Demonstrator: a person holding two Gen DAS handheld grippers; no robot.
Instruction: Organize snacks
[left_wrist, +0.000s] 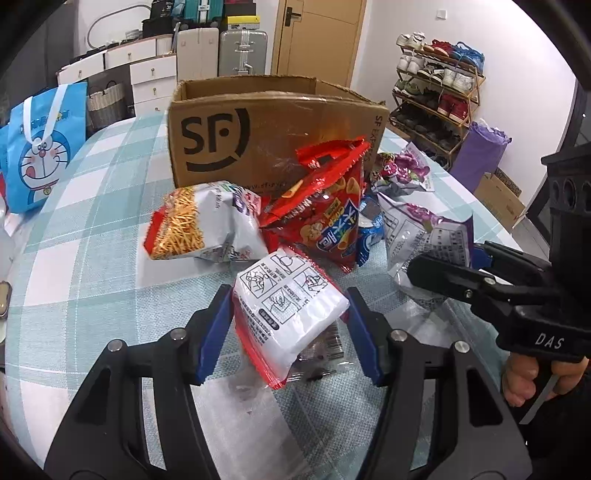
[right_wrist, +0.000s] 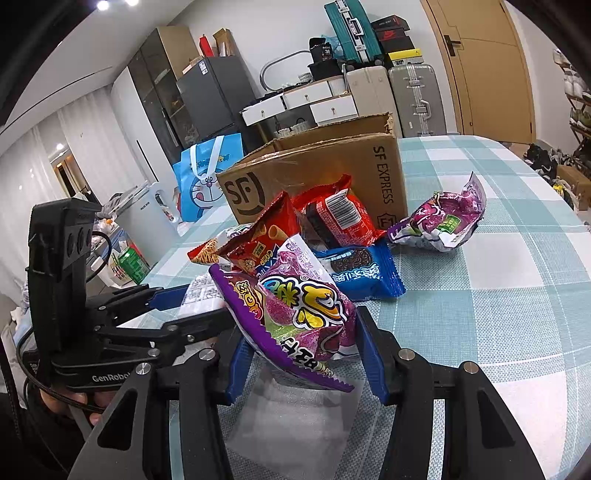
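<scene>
Packet (left_wrist: 291, 314) tilted between left hand-held gripper (left_wrist: 291, 325) pads, long axis toward box (left_wrist: 258, 129).

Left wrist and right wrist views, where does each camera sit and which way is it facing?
Left wrist: on the left gripper, facing the cardboard box; white packet between its pads, right gripper alongside.
Right wrist: on the right gripper, facing the box's corner; purple packet clamped, left gripper alongside.
Shared: box, snack pile, checked tablecloth.
</scene>
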